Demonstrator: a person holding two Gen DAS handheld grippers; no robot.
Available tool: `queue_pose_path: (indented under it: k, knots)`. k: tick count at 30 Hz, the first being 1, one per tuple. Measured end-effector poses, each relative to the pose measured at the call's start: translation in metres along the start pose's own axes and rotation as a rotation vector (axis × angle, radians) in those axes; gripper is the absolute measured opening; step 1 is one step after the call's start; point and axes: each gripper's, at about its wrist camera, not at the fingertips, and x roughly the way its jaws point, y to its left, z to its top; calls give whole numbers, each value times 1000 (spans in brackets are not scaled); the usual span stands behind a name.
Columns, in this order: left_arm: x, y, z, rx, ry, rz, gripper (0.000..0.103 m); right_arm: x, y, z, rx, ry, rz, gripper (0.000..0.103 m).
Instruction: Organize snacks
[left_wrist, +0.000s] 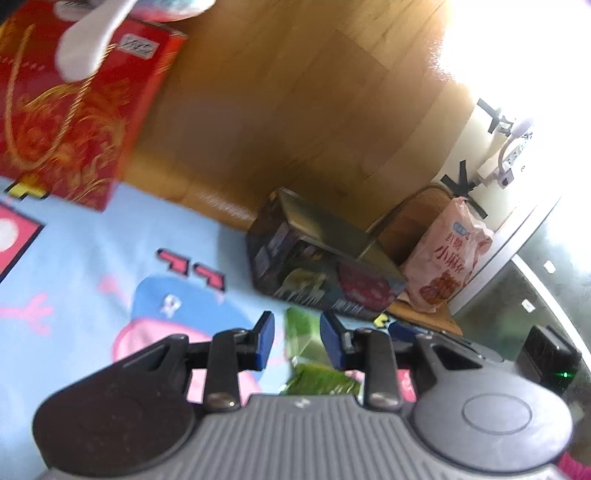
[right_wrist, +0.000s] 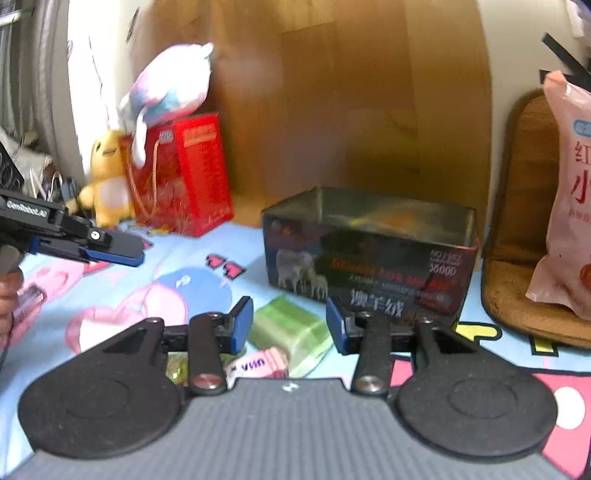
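Your right tool (right_wrist: 290, 325) is half open, straddling the green foil snack packet (right_wrist: 291, 332) on the cartoon-print bedsheet (right_wrist: 110, 288) without gripping, lined up for a pick. Left tool (right_wrist: 122, 251) nearly shut, empty, parked clear. Dark printed open-top box (right_wrist: 369, 254) just behind looks like the drop spot.

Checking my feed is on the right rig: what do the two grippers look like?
Both grippers, left gripper and right gripper, have black linkage arms, blue pads, round black discs and a ribbed grey body. The right wrist view shows white lettering on the left one.
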Motion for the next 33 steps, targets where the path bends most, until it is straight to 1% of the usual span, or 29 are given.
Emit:
queue_pose_path:
  k: [2, 6, 7, 8, 9, 10, 12, 13, 14, 16, 17, 18, 19, 22, 25, 27, 30, 33]
  knots:
    - [6, -1, 1, -3, 26, 13, 27, 12, -6, 3, 13, 45, 18, 47]
    - [38, -13, 11, 24, 113, -1, 41, 23, -17, -3, 94, 139, 52, 51]
    - [50, -17, 14, 28, 142, -16, 47, 25, -20, -5, 110, 171, 71, 54]
    - [63, -20, 16, 27, 172, -36, 51, 23, -21, -8, 123, 169, 72, 65]
    - [72, -23, 14, 23, 192, -40, 53, 22, -23, -9, 126, 178, 69, 70]
    - [84, -25, 14, 20, 217, -36, 54, 24, -26, -9, 141, 185, 80, 72]
    - [108, -28, 13, 24, 261, -33, 54, 31, -34, -9, 211, 215, 122, 70]
    - [118, -29, 11, 19, 283, -39, 54, 32, -38, -8, 237, 214, 131, 71]
    - [127, -29, 7, 9, 309, -52, 53, 37, -38, -5, 228, 216, 132, 68]
    - [137, -31, 2, 0, 307, -80, 53, 44, -32, -1, 201, 218, 108, 64]
    - [138, -32, 1, -6, 302, -74, 53, 45, -28, 0, 182, 217, 85, 61]
    - [138, -32, 0, -13, 300, -71, 53, 46, -25, 1, 160, 212, 60, 57]
    - [137, -32, -1, -15, 296, -71, 53, 46, -22, 0, 144, 200, 43, 50]
    - [128, -30, -4, -16, 285, -64, 53, 38, -17, -2, 136, 162, 48, 45]
    - [115, -30, -1, -29, 264, -77, 53, 17, 0, 2, 37, 63, 3, 44]
    - [104, -37, 6, -18, 229, -93, 53, 7, 7, 10, -20, 1, -25, 44]
    - [94, -52, 24, 10, 170, -120, 53, -1, 2, 30, -53, -91, -63, 44]
    - [100, -68, 51, 38, 121, -119, 53, 7, -13, 51, -48, -148, -99, 44]
